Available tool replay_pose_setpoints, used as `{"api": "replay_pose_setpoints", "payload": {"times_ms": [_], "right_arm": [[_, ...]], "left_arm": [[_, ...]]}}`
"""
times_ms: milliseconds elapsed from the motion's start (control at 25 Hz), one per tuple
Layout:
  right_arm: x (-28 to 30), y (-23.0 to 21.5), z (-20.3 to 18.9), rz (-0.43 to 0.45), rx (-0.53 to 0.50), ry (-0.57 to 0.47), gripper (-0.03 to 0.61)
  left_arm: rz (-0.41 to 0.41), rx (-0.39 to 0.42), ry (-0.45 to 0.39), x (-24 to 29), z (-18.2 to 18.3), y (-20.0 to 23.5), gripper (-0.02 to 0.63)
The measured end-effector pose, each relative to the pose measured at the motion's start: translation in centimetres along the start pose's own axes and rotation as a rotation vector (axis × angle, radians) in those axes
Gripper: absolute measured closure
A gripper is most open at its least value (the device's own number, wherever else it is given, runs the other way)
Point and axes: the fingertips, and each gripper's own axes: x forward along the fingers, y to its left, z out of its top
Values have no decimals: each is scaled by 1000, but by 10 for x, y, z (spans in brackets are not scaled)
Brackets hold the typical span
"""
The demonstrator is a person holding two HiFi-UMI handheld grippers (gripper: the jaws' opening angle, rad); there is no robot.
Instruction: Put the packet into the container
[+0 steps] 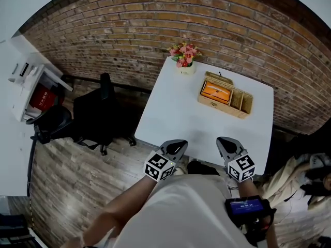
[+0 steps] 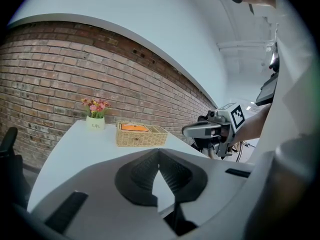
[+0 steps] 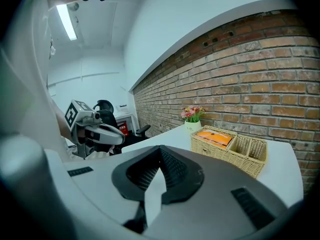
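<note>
An orange packet (image 1: 214, 91) lies in the larger left compartment of a wicker container (image 1: 243, 103) on the far right part of the white table (image 1: 176, 112). The smaller compartments beside it look empty. Both grippers hover at the table's near edge, well short of the container. My left gripper (image 1: 178, 145) is shut with nothing in it, and so is my right gripper (image 1: 223, 141). In the left gripper view the container (image 2: 141, 137) and packet (image 2: 133, 128) lie ahead, with the right gripper (image 2: 200, 130) alongside. The right gripper view shows the packet (image 3: 215, 137) in the container (image 3: 250, 156).
A small white pot of flowers (image 1: 184, 58) stands at the table's far left corner, next to the container. A black office chair (image 1: 95, 112) stands on the wooden floor left of the table. A brick wall (image 1: 155, 25) runs behind it.
</note>
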Motion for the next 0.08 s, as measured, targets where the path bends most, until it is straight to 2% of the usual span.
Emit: {"api": "replay_pose_setpoints", "payload": {"times_ms": [80], "right_arm": [[3,-1,1,2,-2,4,568]], "left_arm": [[2,-3,2,0,0,3,603]]}}
